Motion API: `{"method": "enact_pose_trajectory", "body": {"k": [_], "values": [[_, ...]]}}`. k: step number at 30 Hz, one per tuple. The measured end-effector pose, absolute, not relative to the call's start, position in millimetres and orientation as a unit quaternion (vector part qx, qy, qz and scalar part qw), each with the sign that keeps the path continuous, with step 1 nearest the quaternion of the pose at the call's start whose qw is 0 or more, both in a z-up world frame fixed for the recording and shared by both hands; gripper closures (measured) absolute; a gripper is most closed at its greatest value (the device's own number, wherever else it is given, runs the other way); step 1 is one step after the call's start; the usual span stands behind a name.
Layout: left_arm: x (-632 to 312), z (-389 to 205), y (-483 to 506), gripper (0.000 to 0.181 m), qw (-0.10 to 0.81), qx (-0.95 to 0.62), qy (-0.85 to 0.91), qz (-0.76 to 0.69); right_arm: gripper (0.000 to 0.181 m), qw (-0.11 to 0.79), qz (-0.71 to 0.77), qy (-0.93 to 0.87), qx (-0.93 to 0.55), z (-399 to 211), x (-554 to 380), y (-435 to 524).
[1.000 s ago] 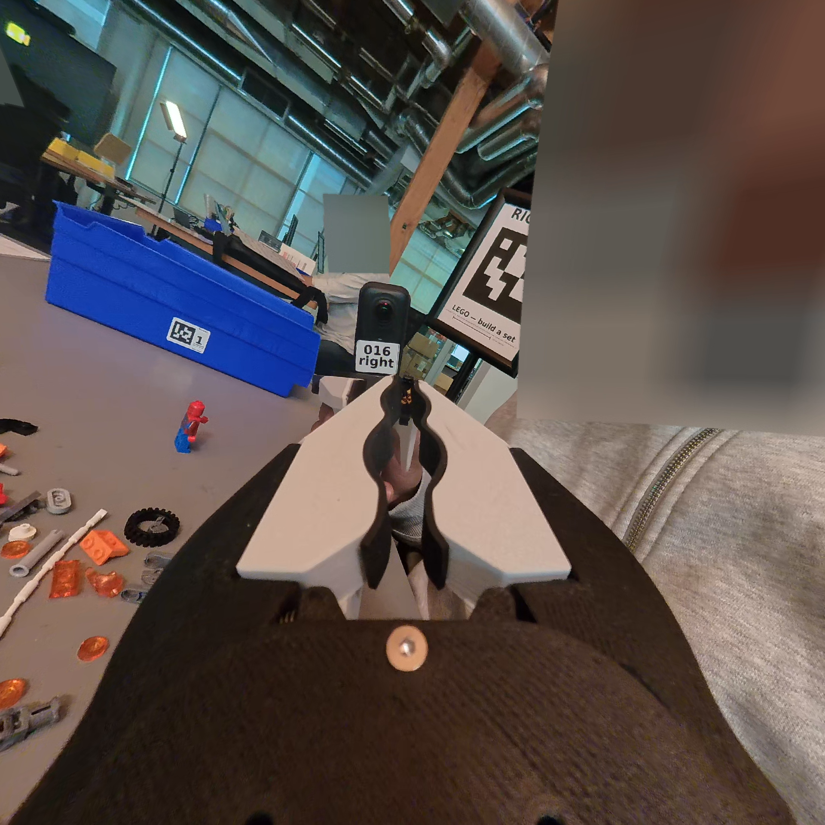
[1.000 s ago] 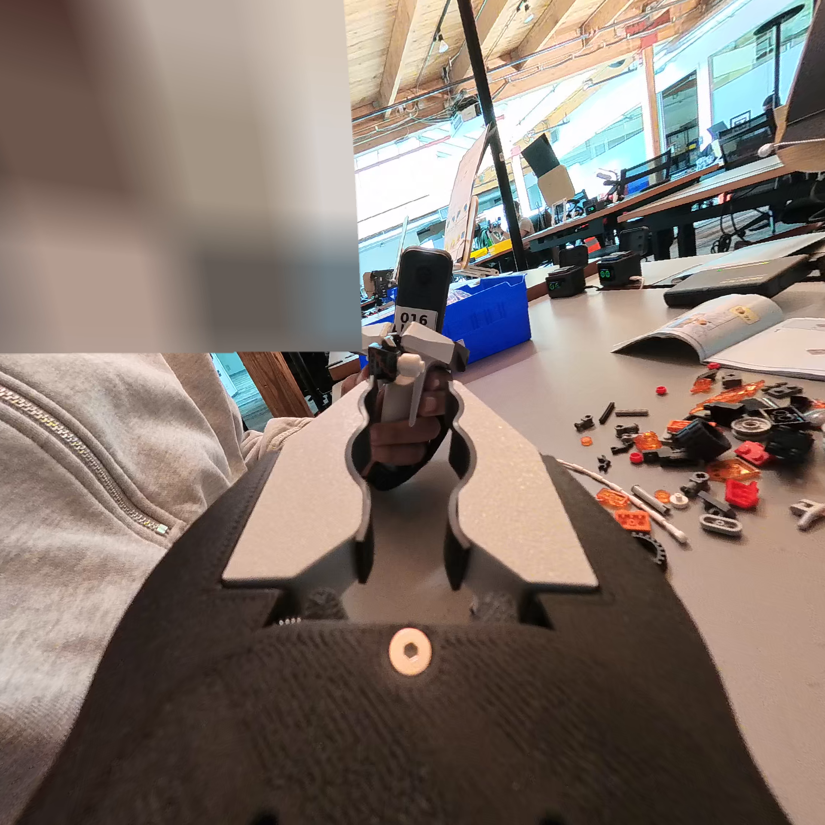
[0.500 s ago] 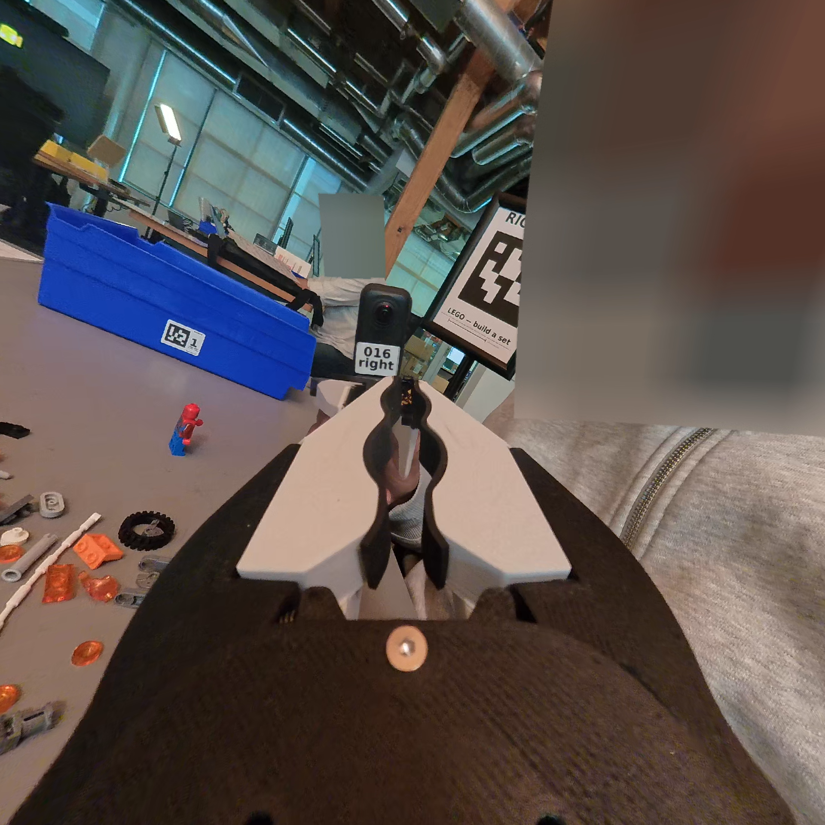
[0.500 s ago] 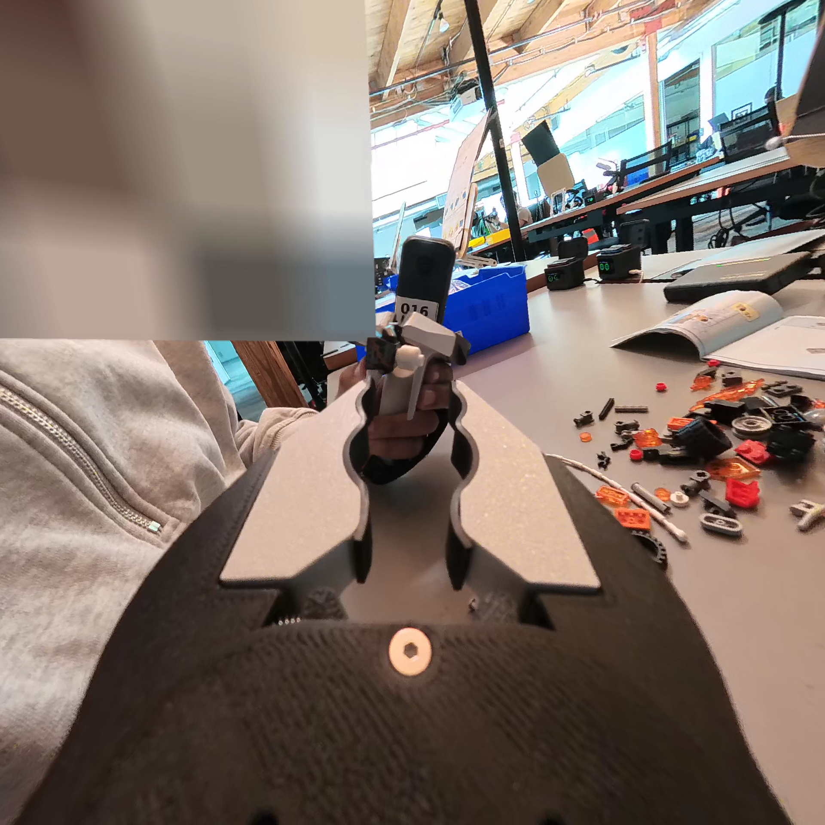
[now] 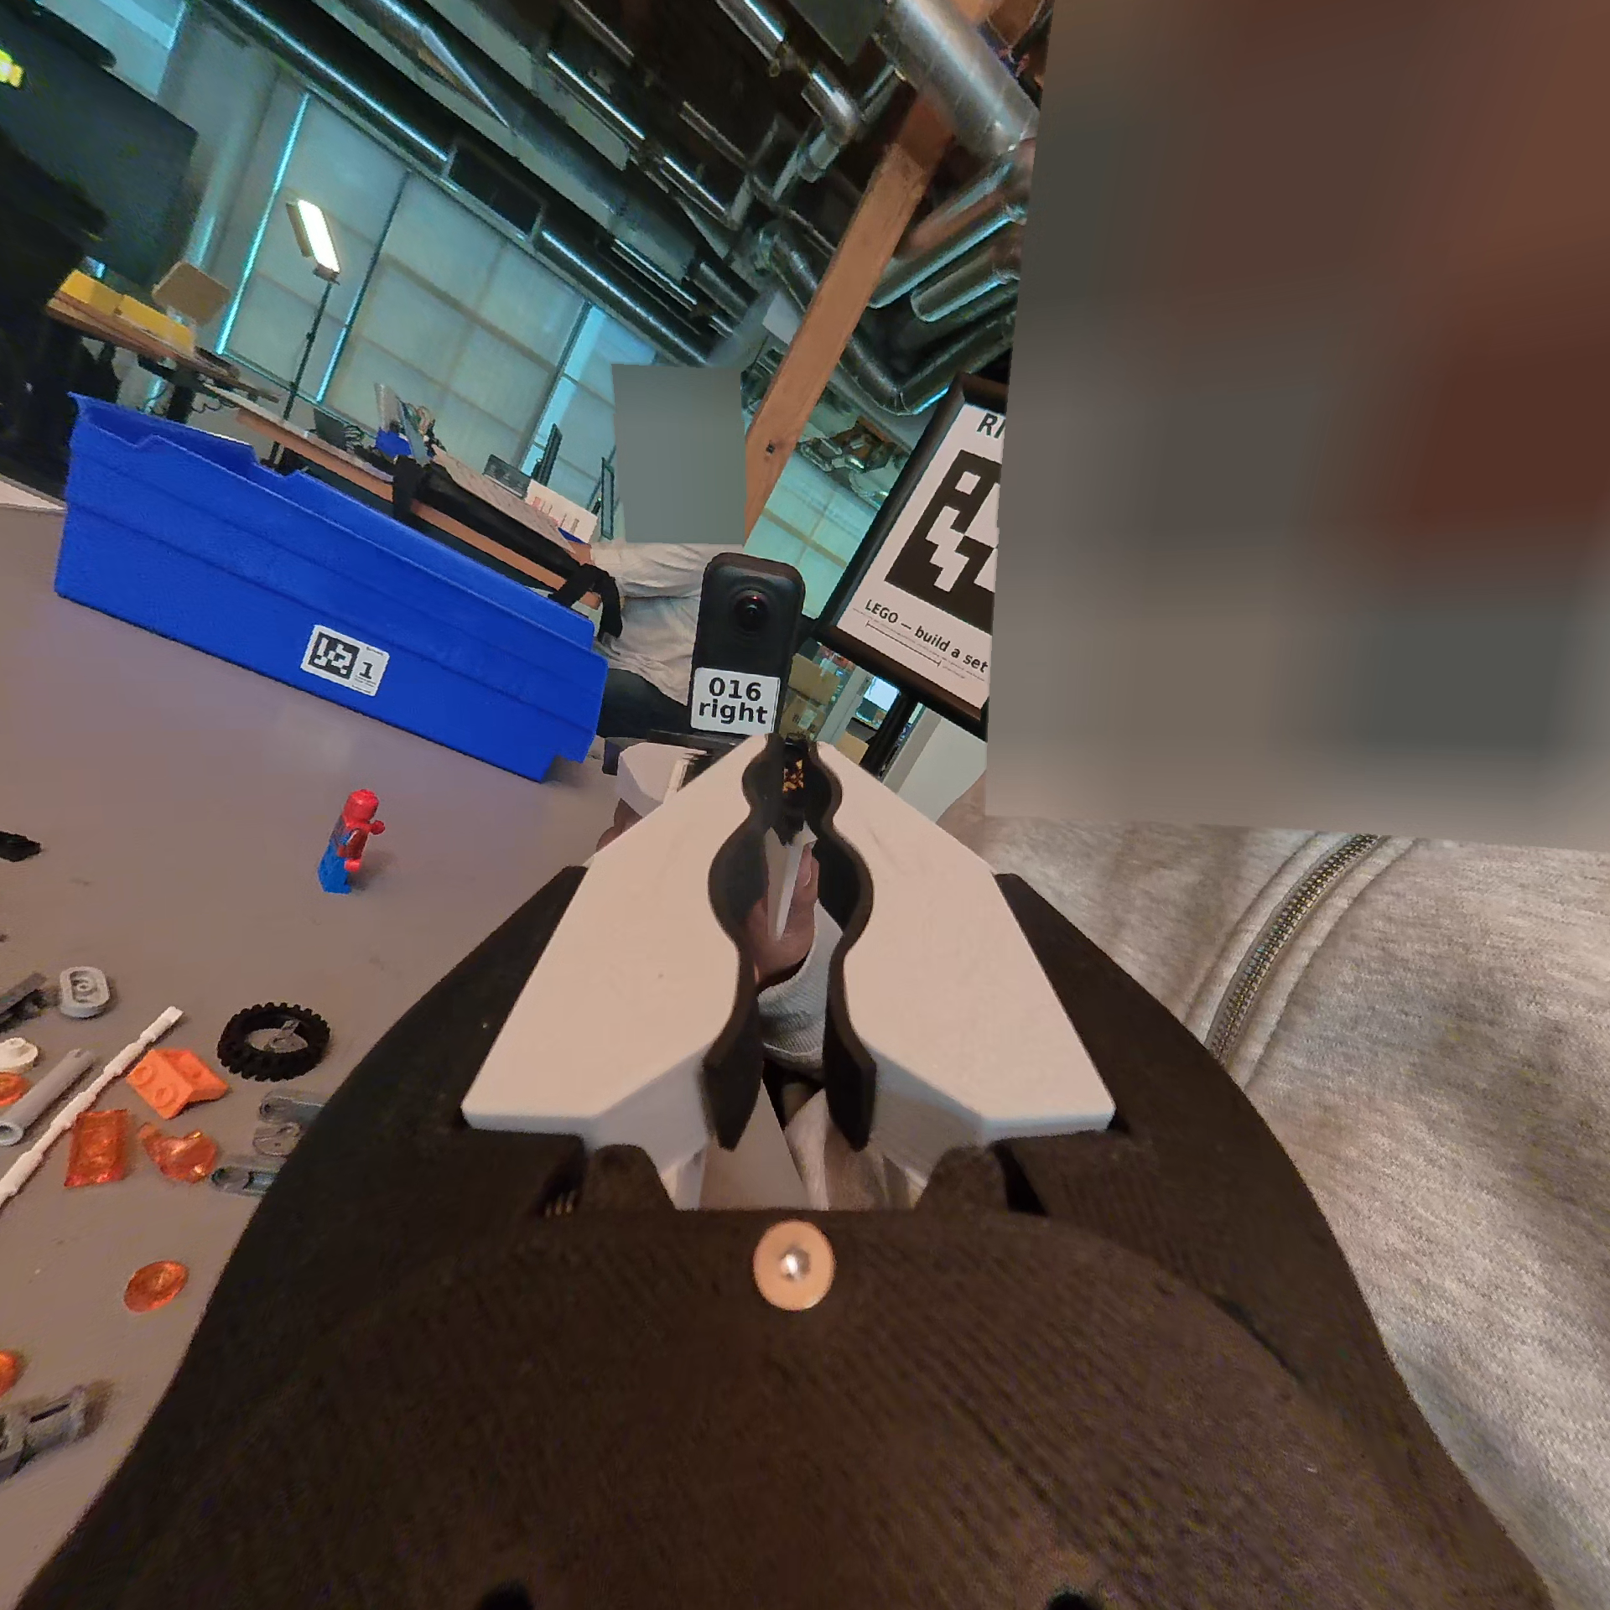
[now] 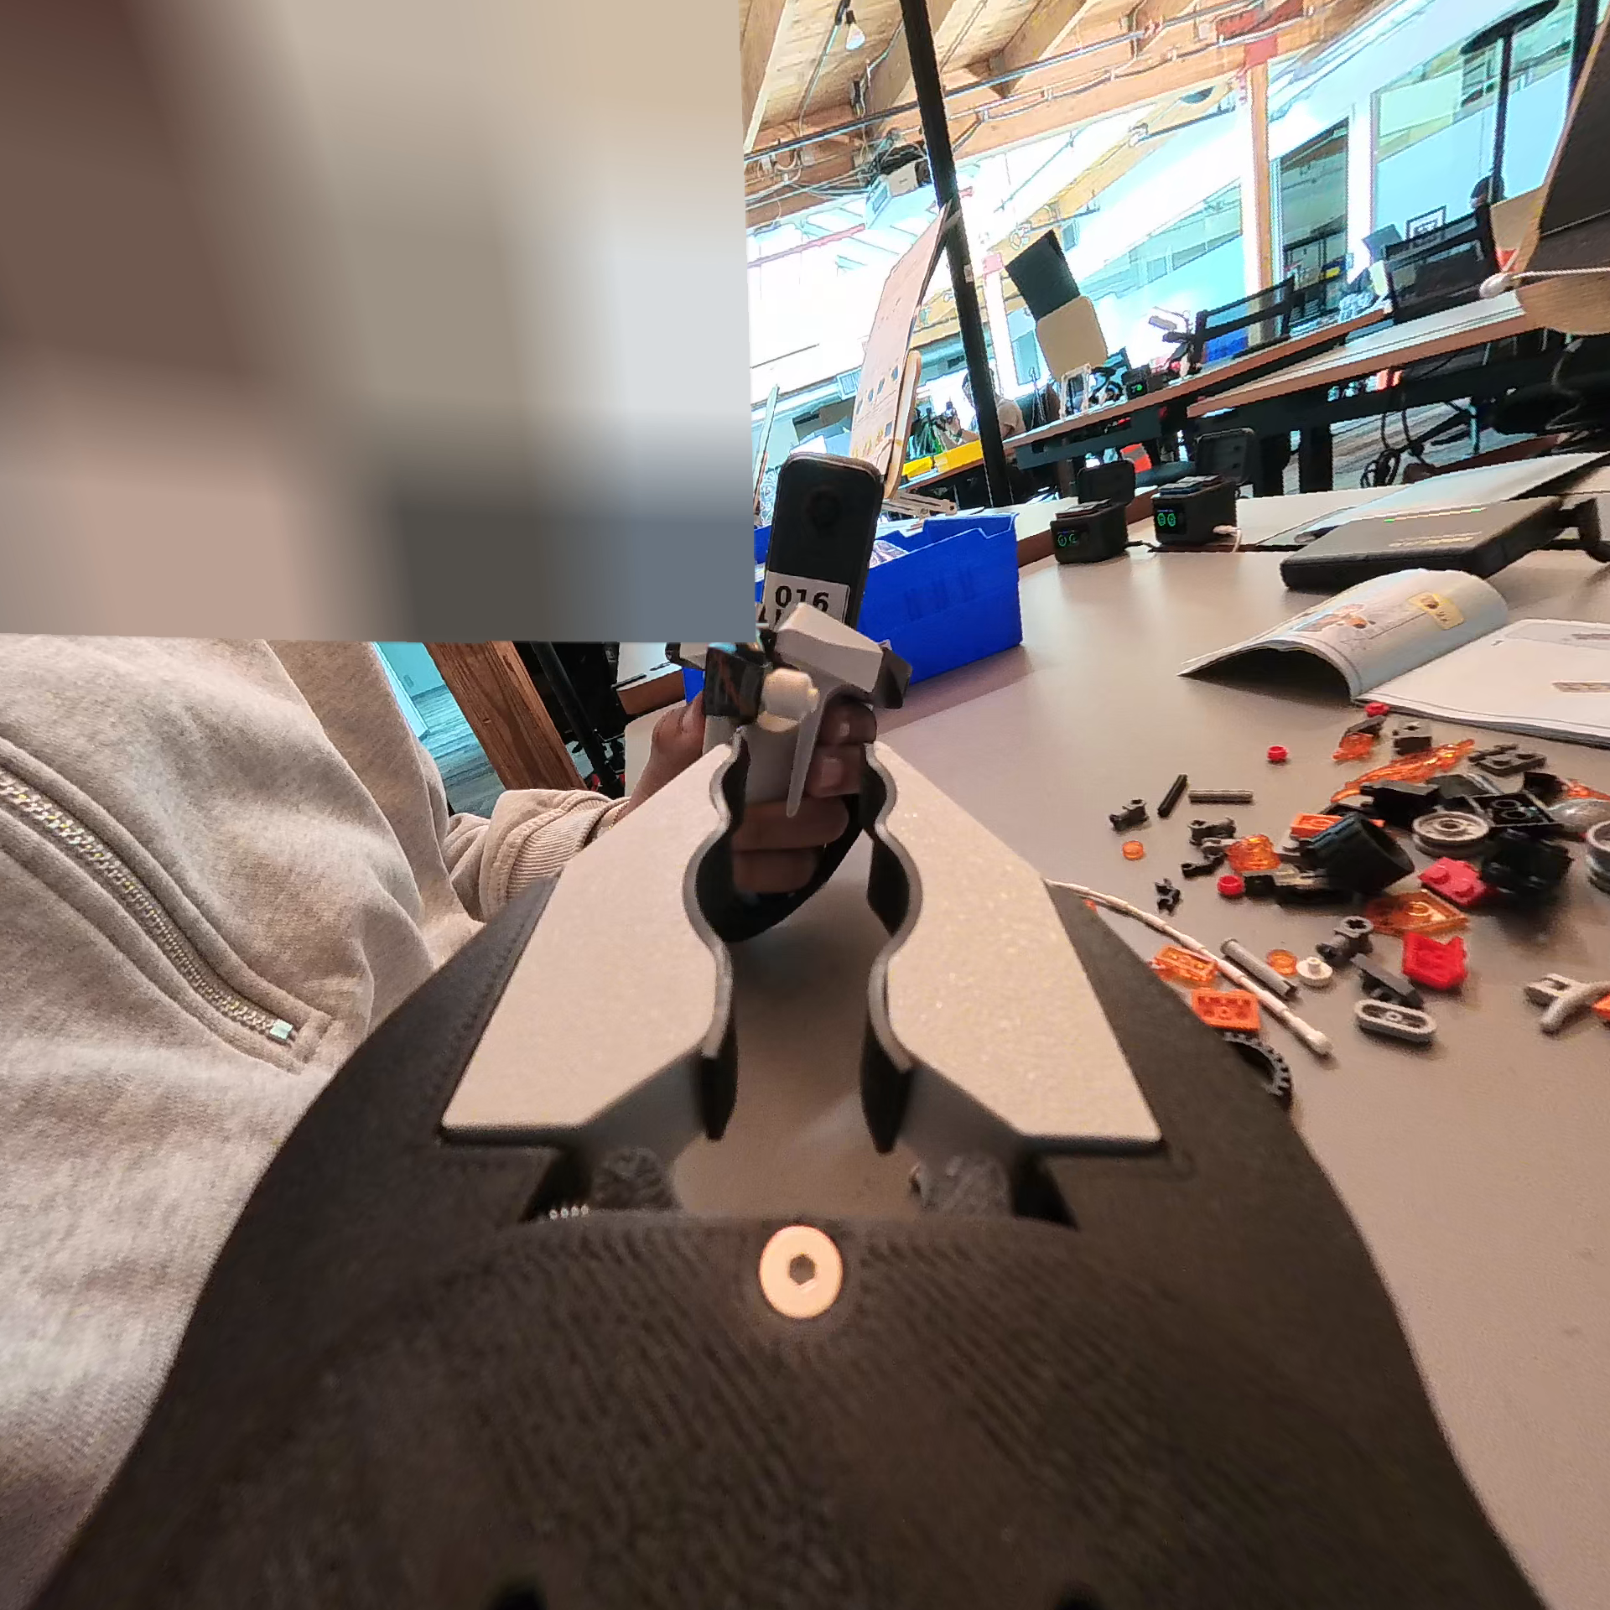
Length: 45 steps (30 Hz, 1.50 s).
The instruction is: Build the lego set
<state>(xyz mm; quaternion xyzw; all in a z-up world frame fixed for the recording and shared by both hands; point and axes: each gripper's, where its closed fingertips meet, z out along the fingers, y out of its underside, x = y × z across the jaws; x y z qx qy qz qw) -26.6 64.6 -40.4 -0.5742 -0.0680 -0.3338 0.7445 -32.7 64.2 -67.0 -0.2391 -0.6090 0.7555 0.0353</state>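
My left gripper (image 5: 788,760) is held up in the air and is shut on a small black piece with an orange mark (image 5: 791,774) at its tips. My right gripper (image 6: 801,767) faces it head-on, jaws apart and empty. In the right wrist view the left gripper (image 6: 828,653) and the black piece (image 6: 725,681) sit just beyond my right fingertips. Loose orange, black, red and grey lego pieces (image 6: 1394,854) lie on the grey table (image 5: 174,784). A red and blue minifigure (image 5: 348,836) stands on it, and a black tyre (image 5: 273,1041) lies nearer.
A blue bin (image 5: 331,601) stands at the back of the table and also shows in the right wrist view (image 6: 941,584). An open instruction booklet (image 6: 1394,636) lies behind the pieces. The person's grey zipped hoodie (image 5: 1394,1045) fills the side next to both grippers.
Both grippers stay facing each other with only a slight drift. The left stays shut on the black piece and the right stays open.
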Motion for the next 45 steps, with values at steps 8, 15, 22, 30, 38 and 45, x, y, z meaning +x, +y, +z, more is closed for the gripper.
{"method": "enact_pose_trajectory", "body": {"k": [8,15,22,30,38,45], "values": [[-35,-48,67,0.181,0.737,-0.584,-0.096,-0.326,0.154,0.167,0.733,-0.622,-0.217,-66,-39,74],[-50,-77,76,0.181,0.692,-0.633,-0.159,-0.308,0.15,0.303,0.656,-0.677,-0.139,-78,-33,70],[-47,-91,81,0.181,0.659,-0.643,-0.178,-0.347,0.145,0.338,0.591,-0.725,-0.104,-98,-35,78],[-45,-99,85,0.181,0.639,-0.662,-0.182,-0.348,0.153,0.437,0.491,-0.75,-0.068,-114,-42,74],[-42,-94,85,0.181,0.647,-0.651,-0.173,-0.357,0.18,0.459,0.482,-0.744,-0.063,-112,-42,77],[-44,-95,85,0.181,0.646,-0.653,-0.177,-0.354,0.173,0.437,0.503,-0.742,-0.071,-111,-41,75]]}}
